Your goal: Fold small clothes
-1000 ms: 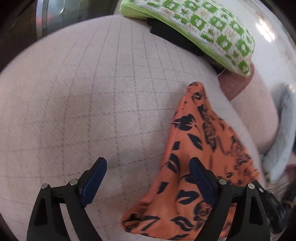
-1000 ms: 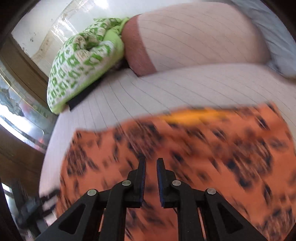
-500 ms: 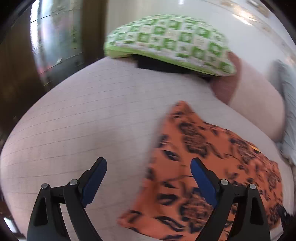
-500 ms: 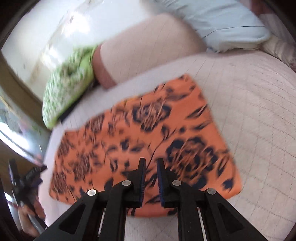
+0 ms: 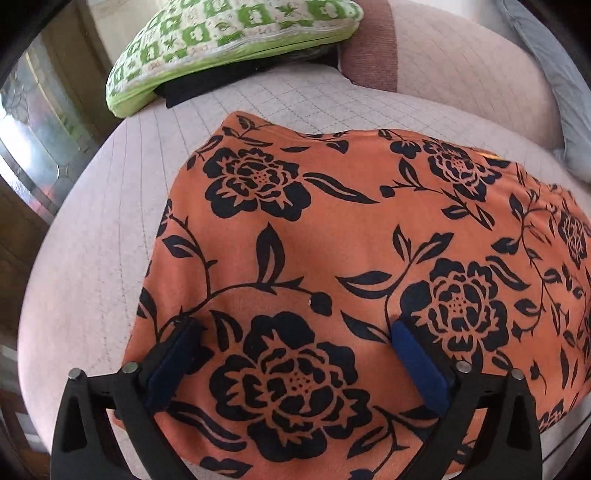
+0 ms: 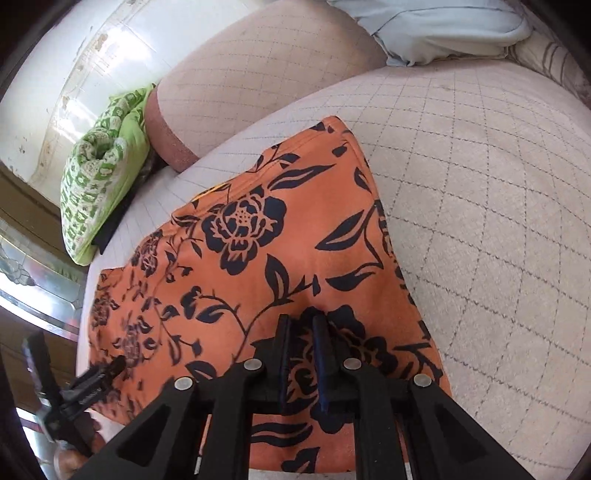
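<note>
An orange cloth with black flowers (image 5: 332, 221) lies flat as a folded rectangle on a quilted beige cushion (image 5: 92, 258). My left gripper (image 5: 291, 325) hovers low over the cloth's near part. Its jaws are opening wide and straddle a flower print, with the blue pads (image 5: 417, 362) off the fabric. In the right wrist view the same cloth (image 6: 258, 240) spreads ahead. My right gripper (image 6: 301, 321) is shut to a narrow slit, its tips resting on the cloth near the front edge, where a small pucker shows. The left gripper's finger (image 6: 107, 369) shows at the cloth's left corner.
A green-and-white pillow (image 5: 229, 40) lies on something dark (image 5: 207, 85) at the back left. A beige bolster (image 5: 461, 62) runs along the back, a pale blue pillow (image 6: 443, 26) beyond it. Bare quilted cushion (image 6: 498, 221) stretches right of the cloth. A hand (image 6: 70, 458) shows lower left.
The left gripper swung from the bare cushion to over the cloth, its jaws a little wider. The right gripper came down onto the cloth's front part. The cloth went from moving to lying flat.
</note>
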